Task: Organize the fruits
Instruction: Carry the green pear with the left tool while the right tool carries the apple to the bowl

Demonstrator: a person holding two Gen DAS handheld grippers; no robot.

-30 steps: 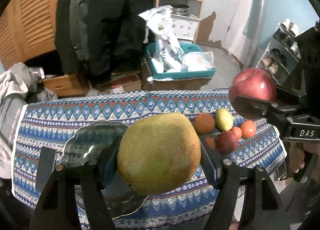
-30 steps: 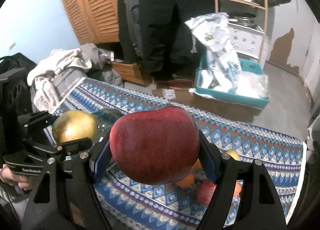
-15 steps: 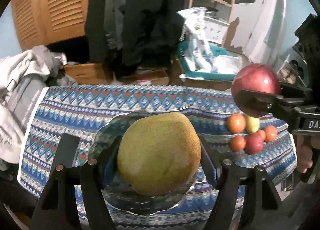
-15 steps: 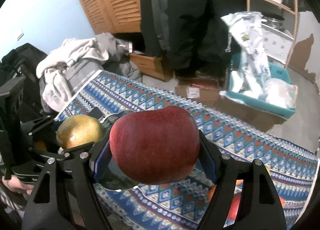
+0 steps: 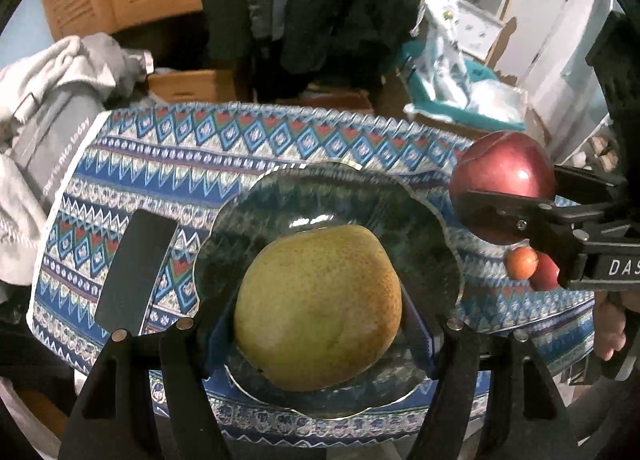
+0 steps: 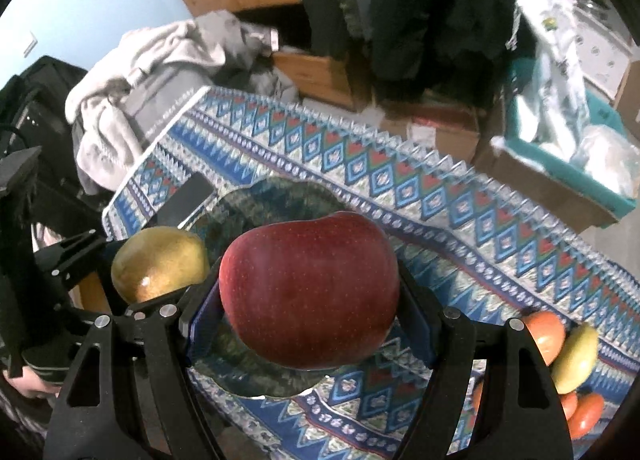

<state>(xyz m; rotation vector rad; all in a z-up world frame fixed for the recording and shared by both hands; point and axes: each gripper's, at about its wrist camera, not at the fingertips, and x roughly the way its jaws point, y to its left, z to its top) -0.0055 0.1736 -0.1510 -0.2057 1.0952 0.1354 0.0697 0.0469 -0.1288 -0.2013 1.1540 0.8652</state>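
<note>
Two fruits in hand, both above the plate (image 5: 424, 196). Left gripper (image 5: 318, 334) clamped on a yellow-green pear (image 5: 318, 308), speckled and matte, held over the plate's near half; whether touching the glass or just above, impossible to tell. Right gripper (image 6: 310, 324) clamped on a red apple (image 6: 310, 292), glossy and finely dotted, held over the plate's right rim. Plate: dark scalloped glass, smooth and slick, lying toward the table's near edge on a blue zigzag woven cloth (image 5: 240, 148). Just left of the plate, a flat black phone (image 5: 136, 268). Toward the table's right end, a loose cluster of small fruits (image 6: 560, 344), orange, red and one yellow-green. Step in hand, by judgement: setting both down. Next: lower gently, release one at a time, well inside the rim, against rolling.
</note>
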